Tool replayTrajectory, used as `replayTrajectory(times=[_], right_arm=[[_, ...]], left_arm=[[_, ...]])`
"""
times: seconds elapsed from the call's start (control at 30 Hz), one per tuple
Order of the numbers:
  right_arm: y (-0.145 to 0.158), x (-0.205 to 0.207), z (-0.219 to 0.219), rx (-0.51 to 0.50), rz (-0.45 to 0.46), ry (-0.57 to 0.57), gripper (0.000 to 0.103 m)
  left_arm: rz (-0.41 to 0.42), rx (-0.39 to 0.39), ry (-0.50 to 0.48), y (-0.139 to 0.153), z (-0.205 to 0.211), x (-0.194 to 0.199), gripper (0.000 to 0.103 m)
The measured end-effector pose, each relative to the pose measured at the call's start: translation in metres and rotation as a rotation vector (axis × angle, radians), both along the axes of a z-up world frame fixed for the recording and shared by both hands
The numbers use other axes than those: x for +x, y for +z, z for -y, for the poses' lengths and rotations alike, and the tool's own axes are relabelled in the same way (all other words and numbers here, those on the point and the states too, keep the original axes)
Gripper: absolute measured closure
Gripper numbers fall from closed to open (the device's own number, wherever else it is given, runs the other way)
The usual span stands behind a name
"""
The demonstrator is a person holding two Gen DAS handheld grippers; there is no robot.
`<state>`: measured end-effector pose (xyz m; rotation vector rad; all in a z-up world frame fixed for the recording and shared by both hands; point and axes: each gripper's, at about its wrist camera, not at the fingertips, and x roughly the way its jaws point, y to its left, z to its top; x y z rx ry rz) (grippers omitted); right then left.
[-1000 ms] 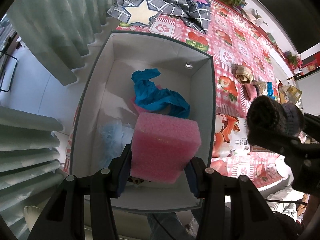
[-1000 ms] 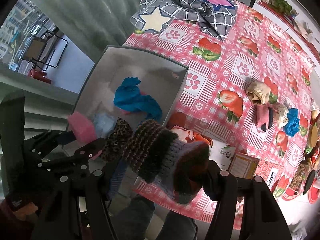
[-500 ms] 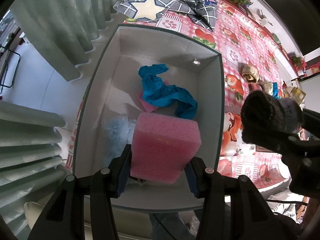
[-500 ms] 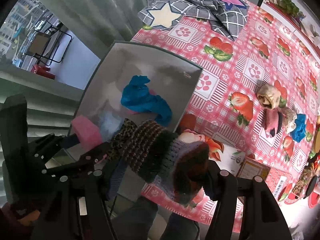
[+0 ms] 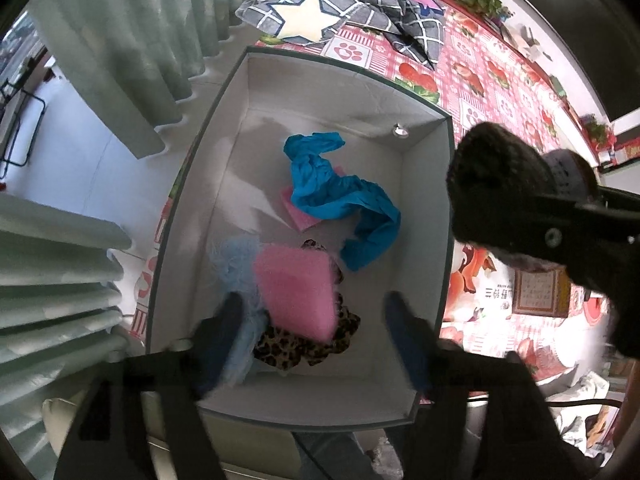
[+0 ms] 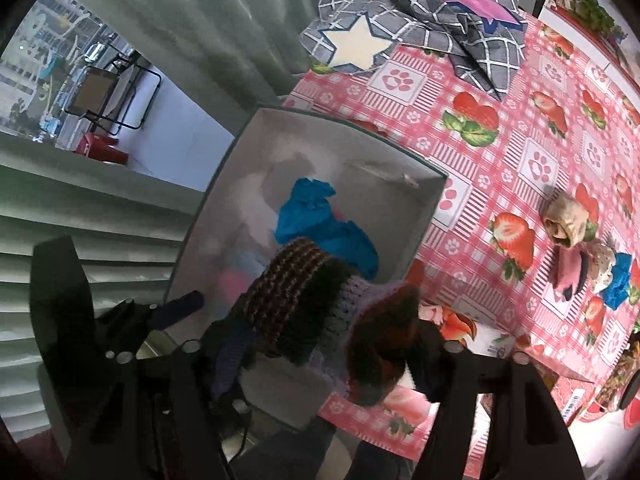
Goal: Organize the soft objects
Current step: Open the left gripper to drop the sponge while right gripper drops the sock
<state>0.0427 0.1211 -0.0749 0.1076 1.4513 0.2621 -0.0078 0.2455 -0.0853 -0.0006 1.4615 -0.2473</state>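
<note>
Pink foam sponge [image 5: 298, 290] lies loose in the white-lined box [image 5: 424, 200], on a leopard-print cloth [image 5: 304, 342], between the left gripper [image 5: 312, 334] fingers, touching neither; those jaws are opening and blurred. Beside it sits pale blue fluff [image 5: 234, 262]. Right gripper [image 6: 324, 350], jaws opening slightly, pads pressing a striped knitted hat [image 6: 320, 306] over the box's near corner. Further in: blue cloth [image 5: 340, 196]. Beyond, on the strawberry tablecloth [image 6: 512, 128], rolled socks [image 6: 568, 220] and a grey checked blanket [image 6: 420, 20].
</note>
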Motion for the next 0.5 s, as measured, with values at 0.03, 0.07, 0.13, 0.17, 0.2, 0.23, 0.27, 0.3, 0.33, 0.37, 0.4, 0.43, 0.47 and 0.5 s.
replayTrajectory(times=[0.03, 0.07, 0.13, 0.17, 0.2, 0.23, 0.27, 0.3, 0.33, 0.37, 0.4, 0.43, 0.47, 0.5], right_arm=[[0.001, 0.001, 0.000, 0.013, 0.001, 0.000, 0.031], [0.002, 0.002, 0.000, 0.019, 0.002, -0.001, 0.026], [0.004, 0.002, 0.002, 0.036, 0.009, -0.013, 0.012], [0.006, 0.003, 0.003, 0.045, 0.013, -0.019, 0.010], [0.007, 0.003, 0.005, 0.054, 0.014, -0.026, 0.010], [0.007, 0.003, 0.008, 0.055, 0.012, -0.032, 0.010], [0.007, 0.002, 0.010, 0.055, 0.011, -0.037, 0.010], [0.007, 0.002, 0.012, 0.059, 0.010, -0.041, 0.010], [0.007, 0.001, 0.016, 0.064, 0.008, -0.050, 0.010], [0.007, 0.000, 0.019, 0.066, 0.006, -0.056, 0.010], [0.007, -0.001, 0.022, 0.068, 0.004, -0.065, 0.010], [0.008, -0.002, 0.026, 0.070, 0.002, -0.074, 0.010], [0.009, -0.004, 0.030, 0.073, 0.000, -0.085, 0.010], [0.010, -0.006, 0.035, 0.075, 0.000, -0.094, 0.010]], left_arm=[[0.001, -0.012, 0.007, 0.001, -0.001, 0.000, 0.022], [0.000, -0.024, 0.011, 0.001, -0.002, 0.000, 0.021], [-0.001, -0.035, 0.019, 0.001, -0.003, 0.000, 0.016], [0.000, -0.037, 0.023, 0.002, -0.004, 0.000, 0.011], [0.000, -0.038, 0.025, 0.002, -0.004, -0.001, 0.008], [-0.001, -0.034, 0.026, 0.002, -0.004, -0.001, 0.000], [0.000, -0.034, 0.027, 0.002, -0.003, -0.001, 0.000], [-0.001, -0.036, 0.026, 0.003, -0.002, -0.001, 0.000], [-0.001, -0.035, 0.024, 0.003, -0.001, -0.001, 0.000], [0.001, -0.034, 0.022, 0.004, 0.001, -0.002, 0.000], [0.002, -0.036, 0.020, 0.004, 0.003, -0.002, 0.000], [0.002, -0.046, 0.015, 0.005, 0.006, -0.002, 0.000], [-0.001, -0.056, 0.011, 0.006, 0.009, -0.002, 0.000], [-0.002, -0.067, 0.006, 0.008, 0.013, -0.001, 0.000]])
